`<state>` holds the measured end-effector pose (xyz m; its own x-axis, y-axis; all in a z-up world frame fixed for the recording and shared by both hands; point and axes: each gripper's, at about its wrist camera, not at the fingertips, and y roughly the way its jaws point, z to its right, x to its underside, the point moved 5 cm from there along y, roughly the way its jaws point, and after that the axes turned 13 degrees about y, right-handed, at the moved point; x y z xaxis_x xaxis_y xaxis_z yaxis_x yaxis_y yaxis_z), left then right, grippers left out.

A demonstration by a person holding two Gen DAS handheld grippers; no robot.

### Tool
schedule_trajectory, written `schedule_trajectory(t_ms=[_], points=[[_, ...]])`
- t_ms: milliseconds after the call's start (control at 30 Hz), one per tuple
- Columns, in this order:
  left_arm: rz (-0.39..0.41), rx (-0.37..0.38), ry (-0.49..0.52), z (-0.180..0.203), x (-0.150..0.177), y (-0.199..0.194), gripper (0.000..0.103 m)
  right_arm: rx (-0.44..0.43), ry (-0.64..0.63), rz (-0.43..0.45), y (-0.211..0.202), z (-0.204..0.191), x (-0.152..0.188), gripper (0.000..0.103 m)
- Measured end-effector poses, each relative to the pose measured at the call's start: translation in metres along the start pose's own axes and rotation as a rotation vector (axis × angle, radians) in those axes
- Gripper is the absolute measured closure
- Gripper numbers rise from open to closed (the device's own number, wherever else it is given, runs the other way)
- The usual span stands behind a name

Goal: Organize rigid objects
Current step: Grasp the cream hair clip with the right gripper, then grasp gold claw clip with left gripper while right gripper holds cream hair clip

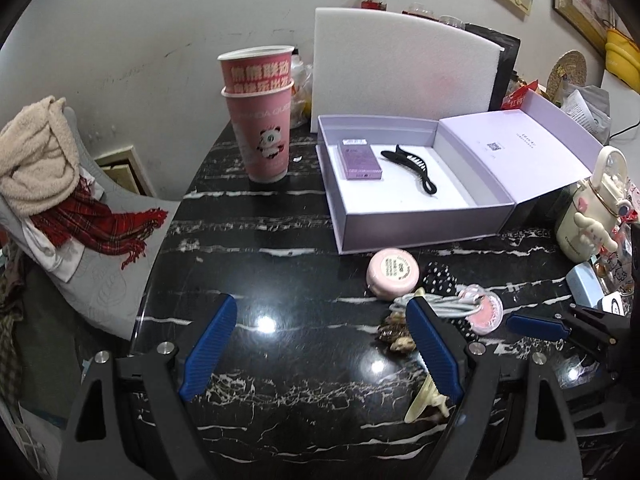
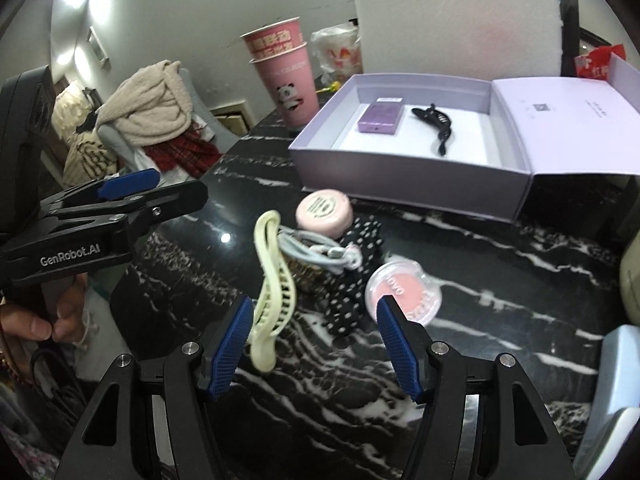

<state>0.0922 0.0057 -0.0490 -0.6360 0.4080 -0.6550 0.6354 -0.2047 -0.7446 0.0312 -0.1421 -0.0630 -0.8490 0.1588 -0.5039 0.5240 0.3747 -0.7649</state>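
An open lilac box [image 1: 420, 224] [image 2: 400, 184] sits on the black marble table and holds a purple carton [image 1: 359, 159] [image 2: 381, 119] and a black hair clip [image 1: 412, 166] [image 2: 436, 124]. In front of it lie a pink round tin [image 1: 392, 274] [image 2: 325, 209], a clear pink compact [image 2: 402, 290] [image 1: 486, 312], a cream hair clip [image 2: 272, 292] [image 1: 426, 400], a polka-dot scrunchie [image 2: 352, 276] and a coiled cable [image 2: 316, 250]. My left gripper [image 1: 320, 344] is open and empty over the table. My right gripper [image 2: 316, 344] is open just short of the pile.
Stacked pink paper cups [image 1: 262, 116] stand left of the box, white foam board [image 1: 404, 64] behind it. A cream bottle with a toy figure [image 1: 592, 208] stands at the right. A chair with a blanket and red scarf [image 1: 60, 184] is beyond the table's left edge.
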Motion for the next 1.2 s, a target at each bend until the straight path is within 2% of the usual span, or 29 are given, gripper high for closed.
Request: schedule_trajectory(t_ms=[467, 633, 800, 900, 1200], points=[[-0.033, -0.012, -0.035, -0.019, 0.031, 0.011, 0.016, -0.066, -0.043, -0.071, 0.034, -0.023, 0.011, 0.039], [-0.050, -0.025, -0.041, -0.023, 0.039, 0.015, 0.016, -0.042, -0.043, -0.106, 0.049, -0.024, 0.013, 0.043], [-0.055, -0.012, -0.044, -0.021, 0.042, 0.018, 0.016, -0.065, -0.010, -0.133, 0.056, -0.021, 0.014, 0.055], [-0.058, -0.007, -0.042, -0.019, 0.042, 0.021, 0.016, -0.087, 0.013, -0.147, 0.058, -0.019, 0.014, 0.068], [-0.053, 0.018, -0.030, -0.008, 0.038, 0.025, 0.016, -0.147, 0.041, -0.127, 0.042, -0.015, 0.015, 0.078]])
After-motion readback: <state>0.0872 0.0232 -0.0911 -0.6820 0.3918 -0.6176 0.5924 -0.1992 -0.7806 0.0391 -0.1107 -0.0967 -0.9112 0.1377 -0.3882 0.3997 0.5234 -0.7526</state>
